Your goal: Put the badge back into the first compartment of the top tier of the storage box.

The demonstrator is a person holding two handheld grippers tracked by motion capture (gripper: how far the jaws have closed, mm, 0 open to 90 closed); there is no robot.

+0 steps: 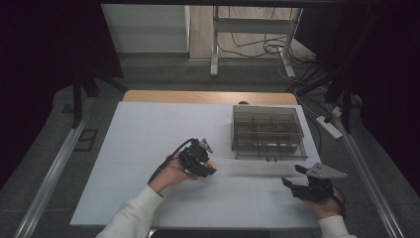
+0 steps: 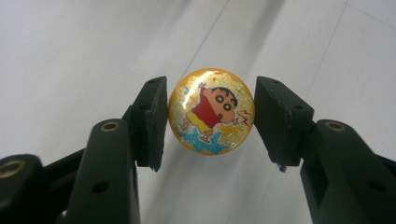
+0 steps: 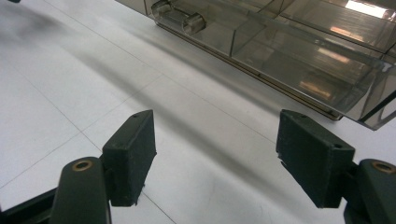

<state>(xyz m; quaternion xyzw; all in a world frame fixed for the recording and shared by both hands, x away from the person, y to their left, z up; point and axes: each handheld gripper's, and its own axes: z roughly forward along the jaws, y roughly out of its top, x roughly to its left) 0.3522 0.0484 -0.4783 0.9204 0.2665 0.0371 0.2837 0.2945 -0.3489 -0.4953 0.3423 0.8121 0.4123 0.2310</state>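
A glossy yellow ball (image 2: 211, 111) printed with a cartoon figure sits between the jaws of my left gripper (image 2: 211, 122). Both pads touch its sides, and it hangs just above the white table. From above, the ball (image 1: 212, 163) shows at the tip of the left gripper (image 1: 210, 168), near the table's middle. My right gripper (image 1: 292, 175) rests at the front right of the table, open. In its own view the right gripper (image 3: 217, 154) has nothing between its jaws and faces the front of a smoky clear compartment box (image 3: 299, 56).
The compartment box (image 1: 270, 154) stands at the back right of the white table (image 1: 148, 129), with a small latch (image 3: 180, 16) on its front. Metal rails run along both sides of the table. Table legs and cables lie on the floor beyond the far edge.
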